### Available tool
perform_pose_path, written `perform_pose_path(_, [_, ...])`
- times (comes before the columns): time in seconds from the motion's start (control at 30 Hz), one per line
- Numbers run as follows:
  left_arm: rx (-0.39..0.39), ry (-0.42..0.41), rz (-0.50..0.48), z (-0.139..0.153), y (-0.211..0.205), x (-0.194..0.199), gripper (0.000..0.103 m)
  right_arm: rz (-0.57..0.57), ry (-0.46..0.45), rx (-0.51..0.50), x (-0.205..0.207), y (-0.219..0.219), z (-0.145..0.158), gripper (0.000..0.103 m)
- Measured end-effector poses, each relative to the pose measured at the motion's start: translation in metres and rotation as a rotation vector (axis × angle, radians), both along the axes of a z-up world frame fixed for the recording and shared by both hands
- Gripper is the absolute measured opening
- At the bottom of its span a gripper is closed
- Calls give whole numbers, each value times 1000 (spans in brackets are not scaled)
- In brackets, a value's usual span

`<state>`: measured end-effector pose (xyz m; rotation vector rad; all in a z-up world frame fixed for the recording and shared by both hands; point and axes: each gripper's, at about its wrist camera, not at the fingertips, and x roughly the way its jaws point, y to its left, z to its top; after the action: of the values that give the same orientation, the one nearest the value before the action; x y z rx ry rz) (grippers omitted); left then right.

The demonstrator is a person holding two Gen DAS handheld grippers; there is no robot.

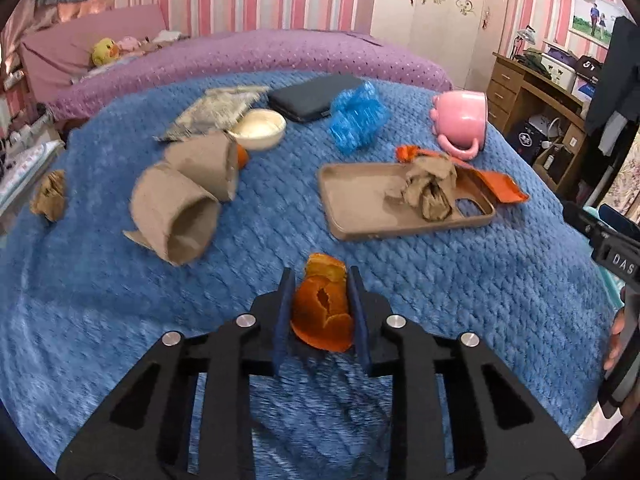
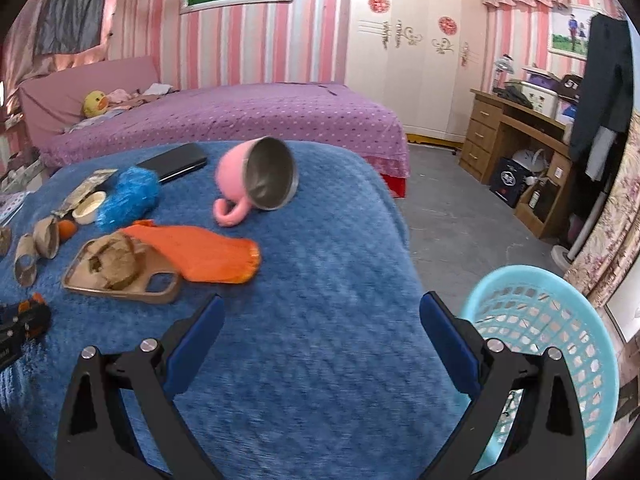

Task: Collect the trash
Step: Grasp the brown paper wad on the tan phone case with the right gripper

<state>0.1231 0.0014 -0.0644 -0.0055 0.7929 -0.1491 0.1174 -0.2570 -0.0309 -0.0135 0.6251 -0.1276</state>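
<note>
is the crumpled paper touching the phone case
Touching. The left wrist view shows the crumpled paper lying inside the phone case, resting on its inner surface near the camera cutout, with no gap.

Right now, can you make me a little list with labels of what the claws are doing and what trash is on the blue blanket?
left claw: shut on orange peel
right claw: open, holding nothing
trash basket: light blue, at the blanket's right edge by the right claw
phone case: tan, on blue blanket, crumpled brown paper lying in it
orange wrapper: flat, behind the phone case
cardboard tubes: on their sides, left part
pink mug: tipped over
blue plastic: crumpled, near the far edge
</note>
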Motion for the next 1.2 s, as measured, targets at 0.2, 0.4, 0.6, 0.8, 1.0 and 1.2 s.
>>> perform_pose_path(0.2, [26, -57, 63, 15, 18, 6, 25, 80, 7, 17, 3, 37, -2, 96])
perform_pose_path(0.4, [20, -88, 141, 24, 48, 11, 25, 153, 18, 52, 11, 74, -3, 96])
perform_pose_path(0.6, [70, -110, 198, 27, 71, 17, 25, 214, 24, 95, 28, 109, -1, 96])
perform_pose_path(0.8, [42, -96, 260, 29, 96, 26, 25, 262, 67, 39, 51, 141, -7, 83])
perform_pose_path(1.0, [35, -94, 253, 30, 95, 28, 25, 276, 113, 81, 62, 140, -17, 50])
perform_pose_path(1.2, [27, -101, 242, 33, 87, 24, 25, 296, 50, 32, 46, 141, -8, 47])
